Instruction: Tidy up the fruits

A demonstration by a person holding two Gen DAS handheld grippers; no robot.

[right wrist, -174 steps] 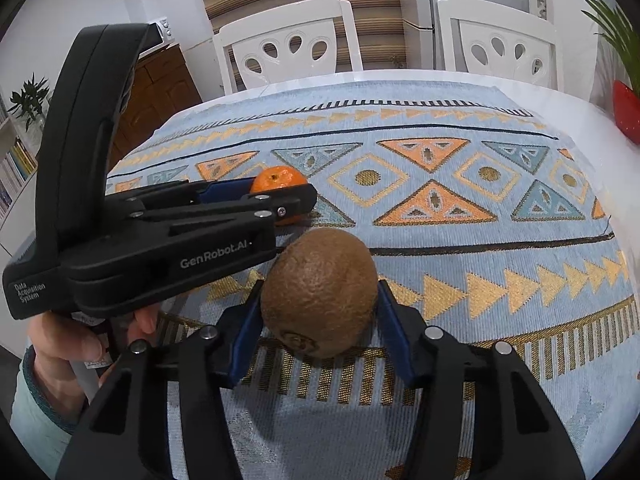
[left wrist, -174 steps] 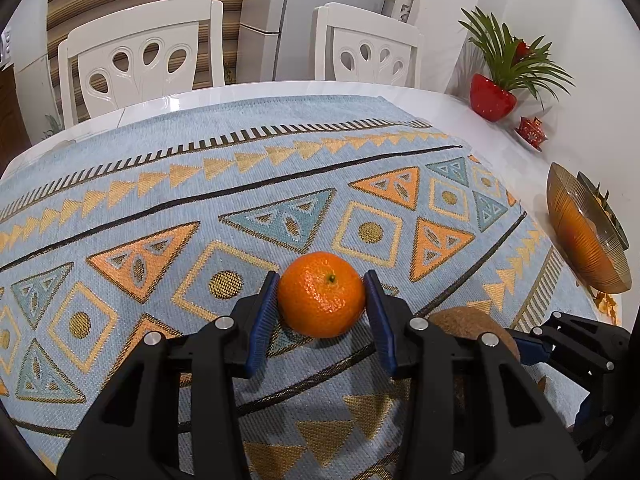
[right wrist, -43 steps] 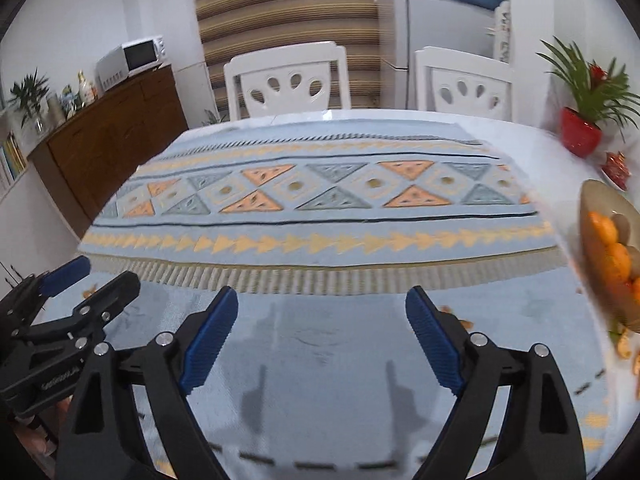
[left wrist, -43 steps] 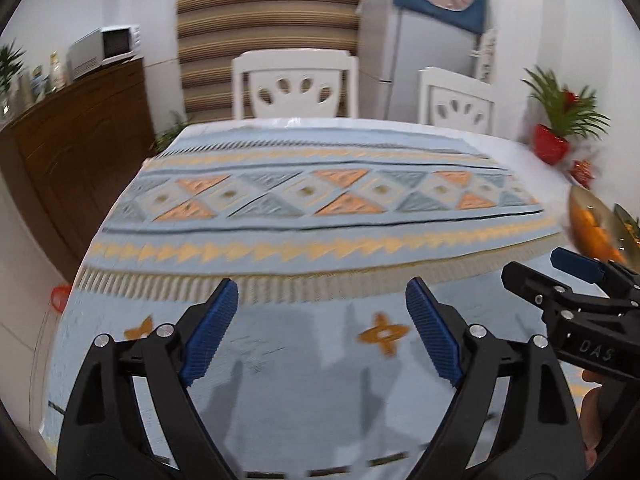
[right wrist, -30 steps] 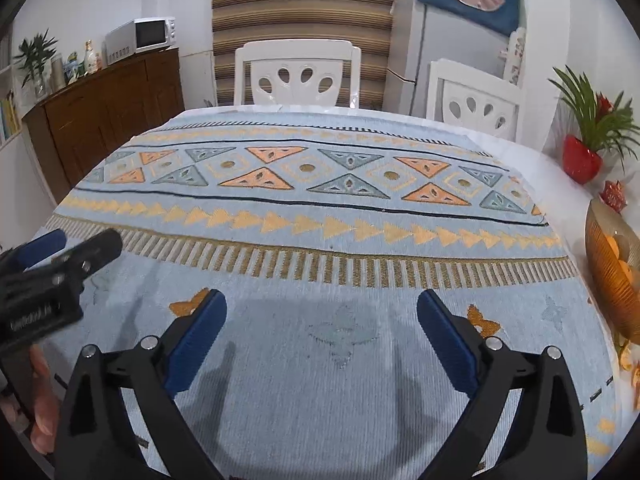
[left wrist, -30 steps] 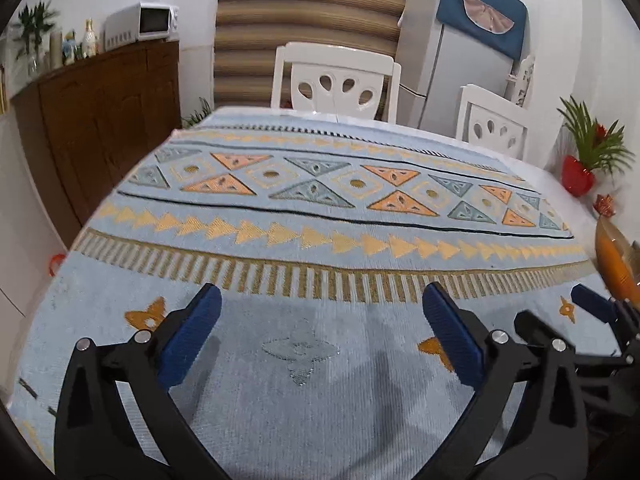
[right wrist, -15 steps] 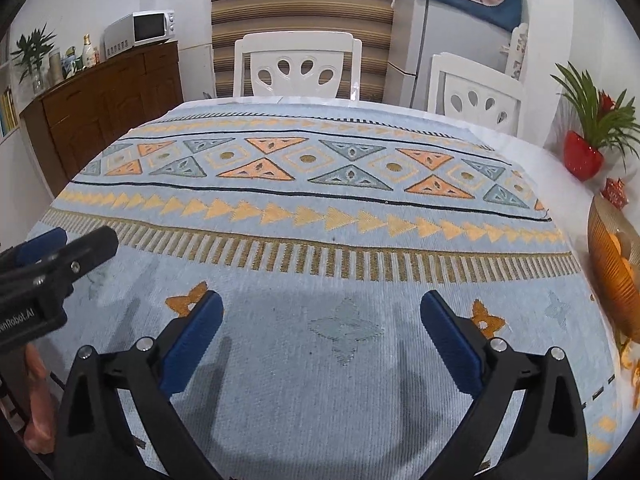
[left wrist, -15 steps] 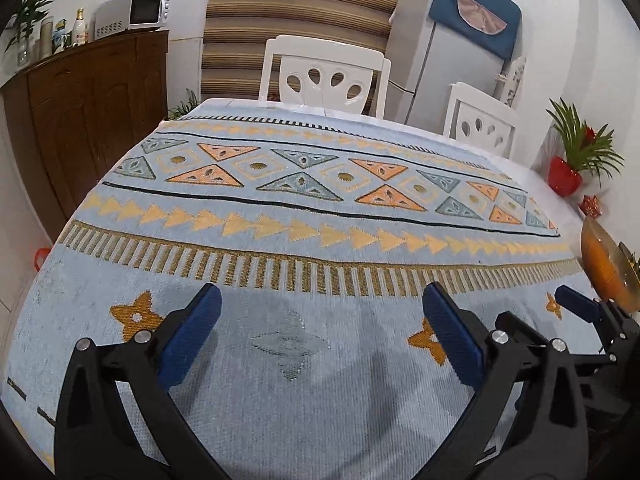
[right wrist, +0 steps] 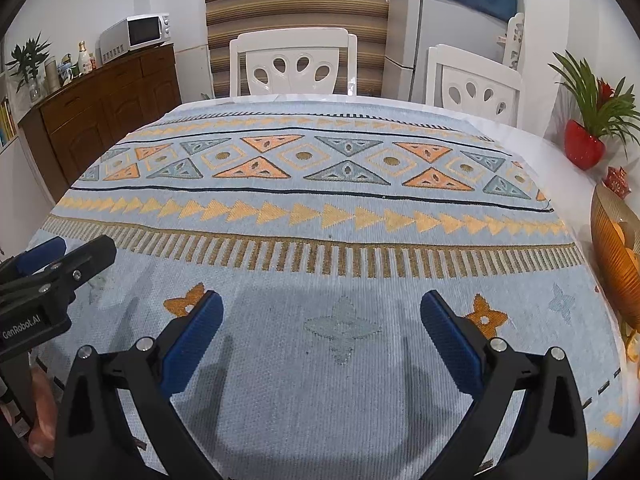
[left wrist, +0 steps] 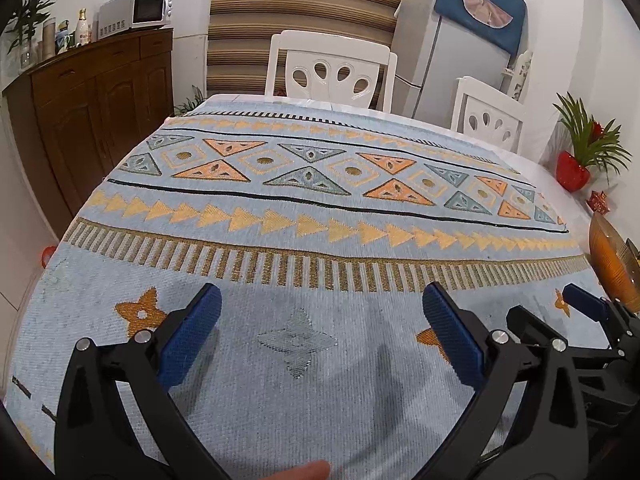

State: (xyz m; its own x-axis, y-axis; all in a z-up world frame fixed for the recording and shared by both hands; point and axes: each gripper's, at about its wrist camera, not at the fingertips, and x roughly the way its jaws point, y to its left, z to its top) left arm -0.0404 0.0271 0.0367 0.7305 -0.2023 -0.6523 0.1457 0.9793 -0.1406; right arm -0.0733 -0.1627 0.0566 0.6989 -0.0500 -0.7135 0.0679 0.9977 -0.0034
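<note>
Both grippers hang open and empty over the near part of a patterned blue cloth (left wrist: 320, 208) (right wrist: 320, 216) on the table. My left gripper (left wrist: 322, 304) has its blue pads wide apart; the right gripper's fingers (left wrist: 580, 308) show at its right. My right gripper (right wrist: 322, 308) is spread just as wide, with the left gripper's fingers (right wrist: 72, 260) at its left. An amber ribbed bowl (right wrist: 612, 256) (left wrist: 608, 256) stands at the table's right edge, holding orange fruit (right wrist: 626, 232). No loose fruit lies on the cloth.
Two white chairs (right wrist: 292, 64) (right wrist: 472, 84) stand at the far side of the table. A red potted plant (right wrist: 584, 144) and a small red ornament (right wrist: 616, 184) sit at the right. A wooden sideboard (left wrist: 92, 112) with a microwave lines the left wall. A fingertip (left wrist: 300, 472) shows at the bottom.
Earlier the left gripper held an orange and the right a kiwi; both are now open and empty. Over the last second both views shifted slightly, with the grippers staying wide open.
</note>
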